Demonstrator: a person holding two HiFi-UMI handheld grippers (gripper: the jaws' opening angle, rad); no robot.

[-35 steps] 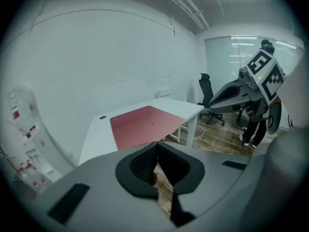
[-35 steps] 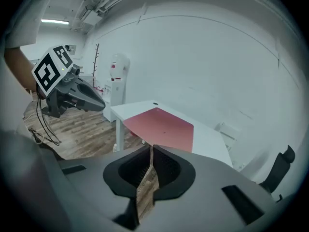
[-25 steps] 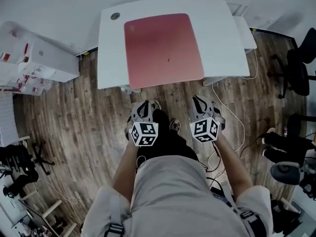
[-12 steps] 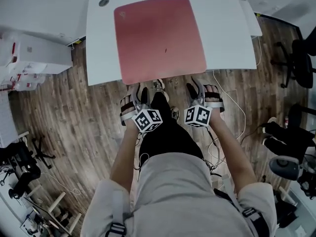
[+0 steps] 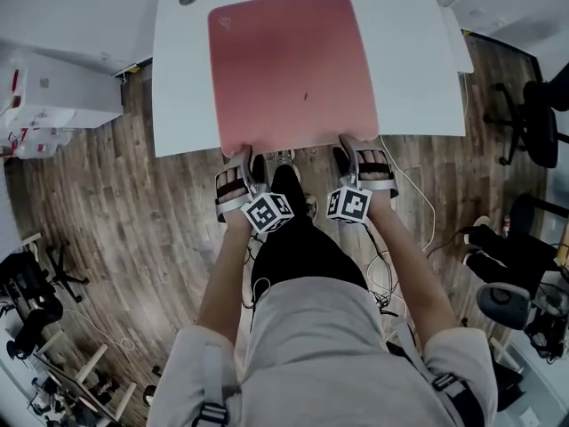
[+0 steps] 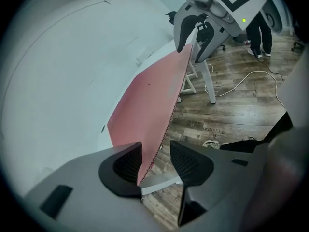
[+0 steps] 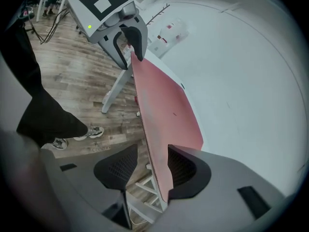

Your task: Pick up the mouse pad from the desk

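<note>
A large pink mouse pad [image 5: 289, 69] lies flat on the white desk [image 5: 409, 69], its near edge at the desk's front edge. My left gripper [image 5: 238, 157] is at the pad's near left corner, my right gripper [image 5: 357, 145] at the near right corner. In the left gripper view the pad's edge [image 6: 149, 100] runs between the jaws of the left gripper [image 6: 154, 161], close against one pad, with the right gripper [image 6: 193, 30] at the far end. In the right gripper view the pad [image 7: 164, 110] sits between the right gripper's [image 7: 152, 166] jaws. Both pairs of jaws are opening and neither presses on the pad.
White boxes [image 5: 53, 105] stand on the wooden floor left of the desk. Office chairs [image 5: 533, 123] and a white cable [image 5: 427, 212] are to the right. Black gear [image 5: 27, 301] lies at the lower left. The person's legs and shoes are just below the desk's front edge.
Both grippers moved forward and down to the desk's front edge and rolled. Their jaws went from shut to open and now straddle the pad's near edge.
</note>
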